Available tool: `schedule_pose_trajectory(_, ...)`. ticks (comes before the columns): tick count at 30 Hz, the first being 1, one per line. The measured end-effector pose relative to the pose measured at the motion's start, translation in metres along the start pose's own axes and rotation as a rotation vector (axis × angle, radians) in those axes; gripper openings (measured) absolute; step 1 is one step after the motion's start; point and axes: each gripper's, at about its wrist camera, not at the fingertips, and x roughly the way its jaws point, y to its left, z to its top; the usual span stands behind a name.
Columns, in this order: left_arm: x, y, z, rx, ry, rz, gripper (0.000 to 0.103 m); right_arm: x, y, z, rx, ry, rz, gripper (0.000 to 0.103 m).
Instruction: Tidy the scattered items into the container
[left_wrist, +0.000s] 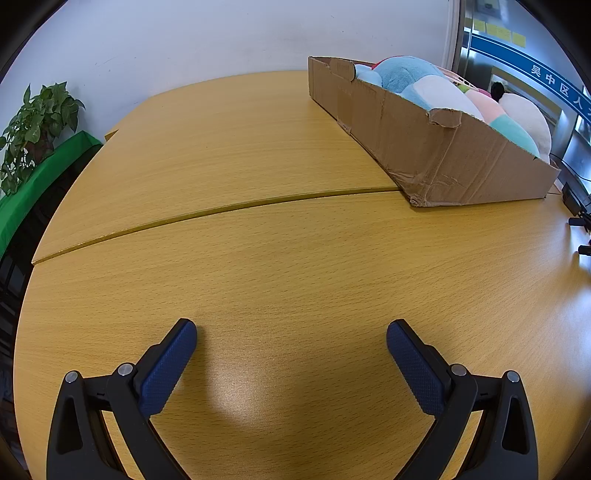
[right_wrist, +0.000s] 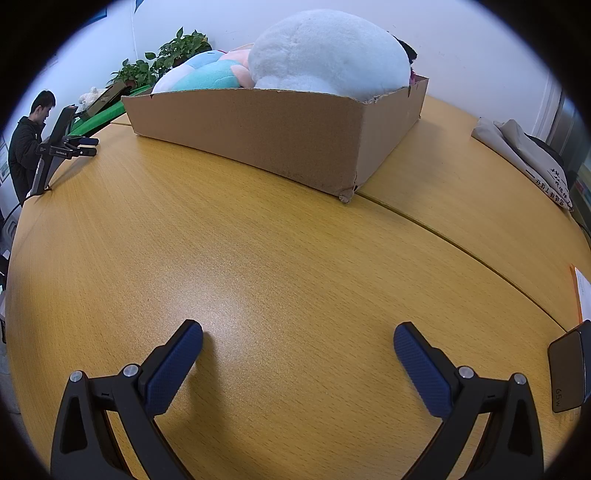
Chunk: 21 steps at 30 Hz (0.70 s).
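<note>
Left gripper (left_wrist: 291, 332) and right gripper (right_wrist: 298, 334) jaws spread, empty, over wooden table (left_wrist: 258, 266). Cardboard box (right_wrist: 266, 136) heaped with plush toys (right_wrist: 325, 51); count unclear.

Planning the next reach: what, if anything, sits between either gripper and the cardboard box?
Nothing visible does. Bare table runs from the open left gripper and open right gripper to the cardboard box, already full of plush toys.

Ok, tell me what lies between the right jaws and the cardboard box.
Nothing: only bare wooden tabletop lies between the open right gripper and the cardboard box, seen in the right wrist view.
</note>
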Motion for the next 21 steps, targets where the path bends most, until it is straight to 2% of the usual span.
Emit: schedule_pose_trajectory(21, 0.001, 0.0001, 0.0005, 0.0, 0.0, 0.0, 0.103, 0.0007, 0.0004, 0.0015, 0.001, -0.001, 0.001, 0.103)
